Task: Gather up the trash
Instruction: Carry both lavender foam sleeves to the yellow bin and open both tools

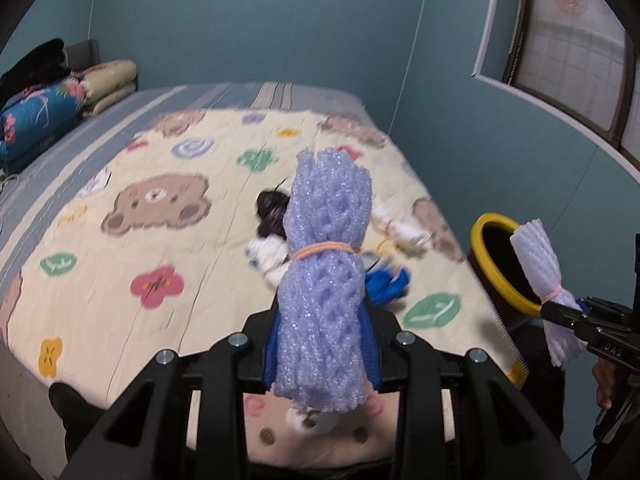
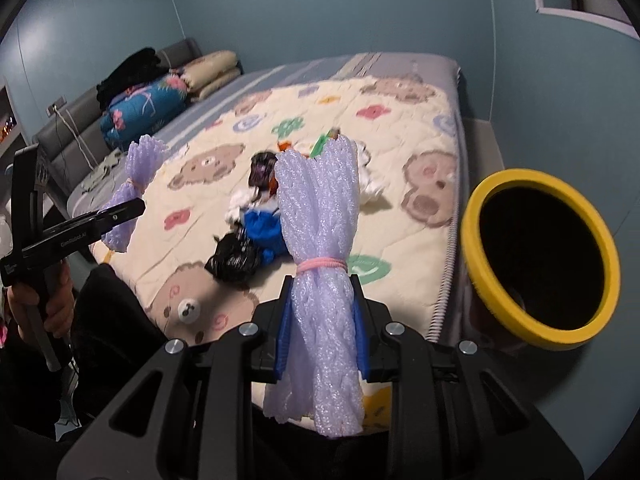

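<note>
Nearest me, my left claw (image 1: 322, 344) is clamped on a bundle of purple foam netting (image 1: 326, 264), its blue pads pressed against both sides below the orange rubber band; the bundle stands upright above the bed. My right claw (image 2: 320, 332) is pinched the same way on a white foam netting bundle (image 2: 320, 240) tied with a pink band. In the right wrist view the left claw shows at the near left edge, held by a hand (image 2: 44, 304).

Just beyond the claws lies the bear-and-flower quilt (image 1: 152, 248) with the remaining trash near its middle: a black crumpled bag (image 2: 234, 260), a blue wrapper (image 2: 264, 228), white wads (image 1: 404, 228) and a dark wrapper (image 1: 272, 212), all touching or close together. My bundles partly hide this pile.

To the right, beside the bed edge, sits the yellow-rimmed bin (image 2: 540, 256), its mouth facing me; its inside is too dark to tell the contents.

Far left, folded bedding (image 1: 44, 112) is stacked against the headboard.
</note>
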